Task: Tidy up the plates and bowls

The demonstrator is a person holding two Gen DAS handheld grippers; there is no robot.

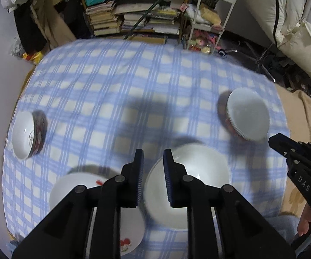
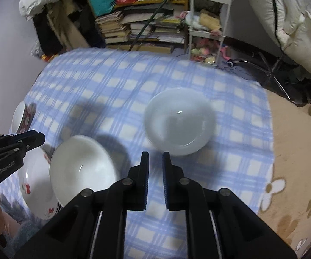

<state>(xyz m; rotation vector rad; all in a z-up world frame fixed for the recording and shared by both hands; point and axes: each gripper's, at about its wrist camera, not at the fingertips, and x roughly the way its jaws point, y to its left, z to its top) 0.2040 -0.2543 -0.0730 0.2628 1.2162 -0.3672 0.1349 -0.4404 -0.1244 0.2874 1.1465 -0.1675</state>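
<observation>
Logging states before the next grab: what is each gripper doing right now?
Left gripper: open, holding nothing.
Right gripper: open, holding nothing.

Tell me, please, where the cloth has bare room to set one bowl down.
The far half of the cloth is bare, between the patterned bowl on the left and the plate stack on the right. The near edge is crowded: the cherry plate and the white bowl lie close together.

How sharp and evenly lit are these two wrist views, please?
Left wrist view: the checked tablecloth and near white bowl are smeared by motion blur, with a dark gripper shadow across the cloth. Right wrist view: similar blur, a small glare spot in the far bowl, and fisheye bending at the edges.
</observation>
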